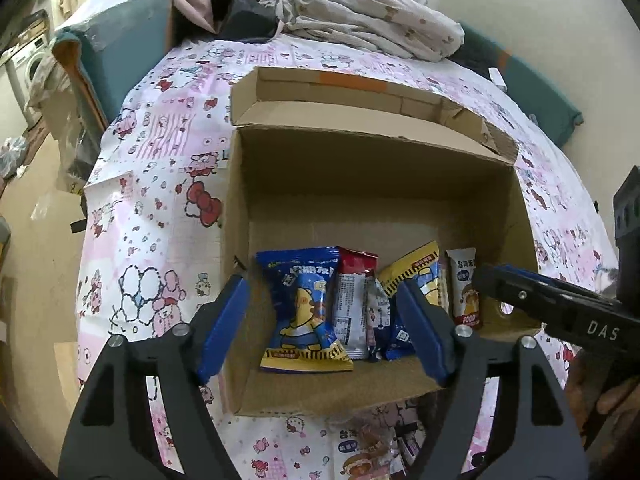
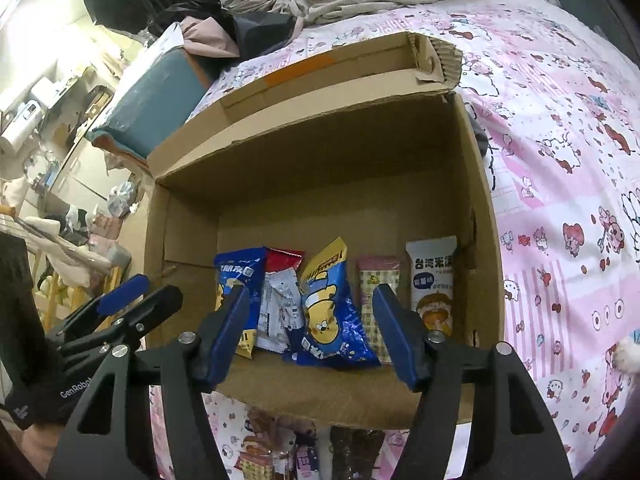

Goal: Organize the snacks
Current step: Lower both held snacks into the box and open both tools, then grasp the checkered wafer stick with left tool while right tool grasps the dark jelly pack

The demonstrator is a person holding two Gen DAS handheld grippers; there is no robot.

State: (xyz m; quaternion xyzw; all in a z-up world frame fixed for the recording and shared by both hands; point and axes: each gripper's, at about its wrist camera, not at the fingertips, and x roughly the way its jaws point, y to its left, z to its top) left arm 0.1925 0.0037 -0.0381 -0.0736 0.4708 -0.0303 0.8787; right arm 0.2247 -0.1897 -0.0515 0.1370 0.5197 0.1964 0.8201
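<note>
An open cardboard box [image 1: 360, 184] [image 2: 320, 152] sits on the pink cartoon-print cloth. Several snack packets stand in a row along its near wall: a blue duck bag [image 1: 304, 312] [image 2: 240, 280], a red-topped white packet [image 1: 354, 300] [image 2: 280, 304], a second blue and yellow bag [image 1: 416, 280] [image 2: 332, 312], a checked bar [image 2: 378, 280] and a white rice-roll packet [image 1: 466, 288] [image 2: 434, 280]. My left gripper [image 1: 324, 328] is open and empty above the box's near edge. My right gripper [image 2: 308, 328] is open and empty there too, and shows at the right of the left wrist view [image 1: 560, 304].
More snack packets lie on the cloth in front of the box [image 1: 372, 452] [image 2: 280, 452]. A pile of bedding [image 1: 360, 12] lies behind the box. A teal cushion [image 1: 116, 48] stands at the far left, beside the table edge and the floor.
</note>
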